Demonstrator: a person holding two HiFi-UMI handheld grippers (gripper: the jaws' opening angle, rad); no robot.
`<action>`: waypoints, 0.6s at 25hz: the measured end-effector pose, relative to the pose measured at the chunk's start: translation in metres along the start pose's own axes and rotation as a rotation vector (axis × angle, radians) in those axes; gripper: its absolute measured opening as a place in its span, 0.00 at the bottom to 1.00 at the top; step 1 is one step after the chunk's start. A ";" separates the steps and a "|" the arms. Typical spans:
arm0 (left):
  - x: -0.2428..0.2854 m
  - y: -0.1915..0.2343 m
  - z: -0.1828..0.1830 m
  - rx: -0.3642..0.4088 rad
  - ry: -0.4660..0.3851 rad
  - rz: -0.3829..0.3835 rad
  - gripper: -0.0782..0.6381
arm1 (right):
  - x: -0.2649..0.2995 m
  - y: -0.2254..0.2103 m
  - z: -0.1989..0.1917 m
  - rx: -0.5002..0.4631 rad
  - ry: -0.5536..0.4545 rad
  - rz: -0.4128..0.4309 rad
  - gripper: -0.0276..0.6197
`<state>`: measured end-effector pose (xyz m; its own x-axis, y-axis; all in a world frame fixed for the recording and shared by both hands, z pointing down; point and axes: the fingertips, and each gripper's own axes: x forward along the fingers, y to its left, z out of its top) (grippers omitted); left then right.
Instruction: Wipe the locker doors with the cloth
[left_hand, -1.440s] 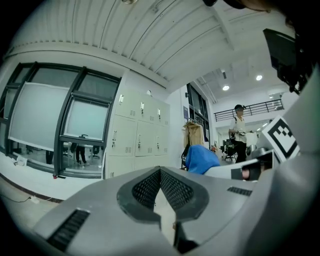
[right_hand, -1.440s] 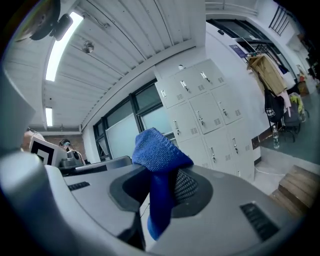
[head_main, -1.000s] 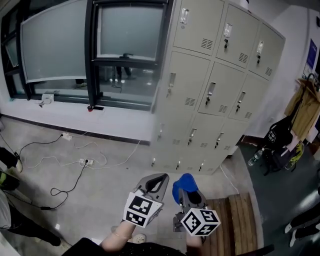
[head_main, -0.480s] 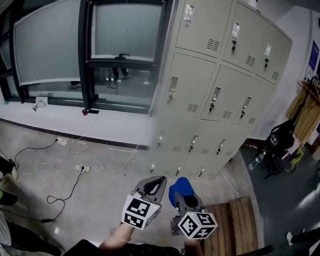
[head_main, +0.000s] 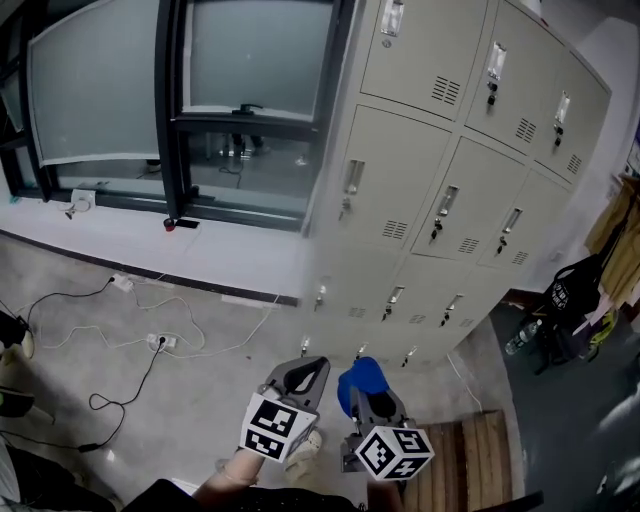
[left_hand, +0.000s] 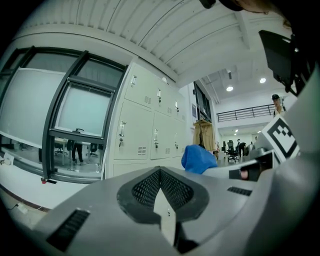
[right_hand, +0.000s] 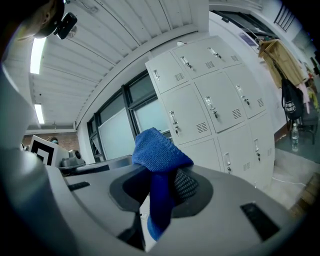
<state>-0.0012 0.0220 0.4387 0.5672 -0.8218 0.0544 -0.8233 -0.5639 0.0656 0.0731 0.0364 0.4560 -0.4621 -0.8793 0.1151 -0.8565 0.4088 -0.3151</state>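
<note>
Cloth (head_main: 361, 377) first: it is sitting bunched and blue at the tip of the right gripper (head_main: 368, 395), whose fingers are clamping it, one end poking up past the tips and the rest hanging down between them. The left gripper (head_main: 305, 377) is riding just beside it, low in the centre of the head view, with its fingers together on nothing. I am looking at the lockers (head_main: 440, 190) filling the upper right of the frame, well apart from the cloth, with their doors closed. The right gripper is sitting on their side, so I judge it the one to reach. Bare floor (head_main: 230, 380) is lying between. Cables (head_main: 150, 345) at the left and a wooden platform (head_main: 470, 445) at lower right are edging that room.
</note>
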 end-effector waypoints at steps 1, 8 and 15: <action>0.010 0.007 0.001 -0.001 -0.001 0.005 0.12 | 0.011 -0.005 0.003 -0.001 0.001 0.004 0.18; 0.094 0.047 0.021 0.005 -0.013 0.024 0.12 | 0.085 -0.056 0.040 -0.013 0.000 0.015 0.18; 0.171 0.088 0.032 -0.007 -0.034 0.058 0.12 | 0.154 -0.102 0.073 -0.034 -0.006 0.035 0.18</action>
<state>0.0224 -0.1713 0.4219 0.5169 -0.8557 0.0242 -0.8547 -0.5144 0.0698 0.1065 -0.1583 0.4376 -0.4903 -0.8660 0.0988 -0.8474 0.4472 -0.2862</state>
